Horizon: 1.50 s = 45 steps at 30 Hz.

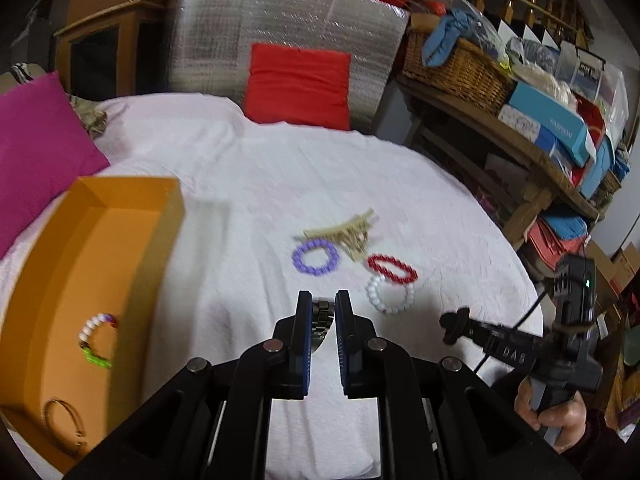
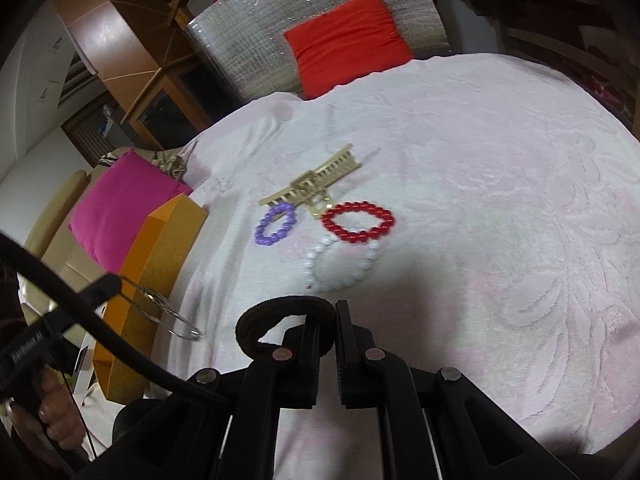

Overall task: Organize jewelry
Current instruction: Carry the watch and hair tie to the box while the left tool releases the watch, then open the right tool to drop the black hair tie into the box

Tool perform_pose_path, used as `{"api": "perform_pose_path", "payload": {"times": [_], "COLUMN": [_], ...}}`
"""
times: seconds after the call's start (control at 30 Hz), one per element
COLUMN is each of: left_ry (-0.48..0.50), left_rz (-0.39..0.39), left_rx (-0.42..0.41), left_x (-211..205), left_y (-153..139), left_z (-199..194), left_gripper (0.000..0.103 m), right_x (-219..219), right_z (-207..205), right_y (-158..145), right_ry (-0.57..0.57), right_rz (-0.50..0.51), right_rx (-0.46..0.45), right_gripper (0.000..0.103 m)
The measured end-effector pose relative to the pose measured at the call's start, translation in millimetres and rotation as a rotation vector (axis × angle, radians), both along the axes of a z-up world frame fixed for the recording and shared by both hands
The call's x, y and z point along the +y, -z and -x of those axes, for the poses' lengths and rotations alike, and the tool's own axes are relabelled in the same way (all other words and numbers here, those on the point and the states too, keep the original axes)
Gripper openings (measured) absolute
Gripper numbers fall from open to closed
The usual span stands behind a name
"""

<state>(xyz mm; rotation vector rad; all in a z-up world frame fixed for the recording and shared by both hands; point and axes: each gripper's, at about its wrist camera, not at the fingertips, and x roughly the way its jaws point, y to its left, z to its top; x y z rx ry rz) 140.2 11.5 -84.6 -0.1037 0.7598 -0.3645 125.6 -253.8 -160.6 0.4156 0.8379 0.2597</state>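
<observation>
My left gripper (image 1: 324, 300) is shut on a dark metal watch band (image 1: 322, 316) above the white bedspread. My right gripper (image 2: 328, 312) is shut on a black hair tie (image 2: 276, 316); it also shows in the left wrist view (image 1: 454, 322). An orange box (image 1: 92, 280) at the left holds a multicoloured bead bracelet (image 1: 96, 340) and a gold bangle (image 1: 64, 420). On the bedspread lie a purple bracelet (image 1: 315, 257), a red bracelet (image 1: 392, 269), a white bracelet (image 1: 390, 295) and a beige hair claw (image 1: 346, 234). They also show in the right wrist view: purple bracelet (image 2: 276, 224), red bracelet (image 2: 358, 222), white bracelet (image 2: 340, 266), hair claw (image 2: 316, 184), box (image 2: 156, 272).
A magenta cushion (image 1: 32, 152) lies left of the box, a red cushion (image 1: 298, 84) at the back against a silver panel. A cluttered wooden shelf (image 1: 520, 120) with a wicker basket stands at the right. Silver wire hoops (image 2: 168, 308) hang at the left gripper in the right wrist view.
</observation>
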Motion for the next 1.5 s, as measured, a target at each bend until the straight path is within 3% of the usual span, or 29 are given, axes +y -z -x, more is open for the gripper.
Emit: {"api": "perform_pose_path", "payload": {"times": [0.33,0.57,0.77,0.93,1.3,1.43,1.5], "left_ry": [-0.095,-0.228,-0.338,-0.363,-0.425,-0.434,-0.444], "left_rz": [-0.013,-0.066,-0.102,-0.116,-0.152,-0.164,-0.184], "left_rx": [-0.088,-0.109,-0.038,0.033,0.154,0.132,0.119], "left_x": [70.9,155.4,224.6,250.6,270.3,268.4,265.1], "left_y": [-54.0,-74.8,-49.2,-17.4,37.9,35.8,30.2], "left_z": [13.4,29.0,27.8,13.6,-14.9,-10.3,-7.4], "left_gripper": [0.011,0.011,0.011,0.011,0.012,0.013,0.016], "right_x": [57.2,137.4,243.4,310.2,362.0,363.1,360.8], "right_z": [0.6,-26.8,-23.4,-18.1,-30.1,-32.5,-32.7], "right_y": [-11.7,-49.6,-61.6,-42.5,-4.7,-2.1,-5.3], "right_ry": [-0.134,-0.274,-0.489,-0.591,-0.659,-0.647,-0.641], "right_rz": [0.007,-0.079,-0.107,-0.067,0.103,0.135,0.134], "right_rx": [-0.003,-0.054,-0.038,0.011,0.092,0.099,0.086], "right_gripper": [0.007,0.007,0.007,0.007,0.011,0.025,0.037]}}
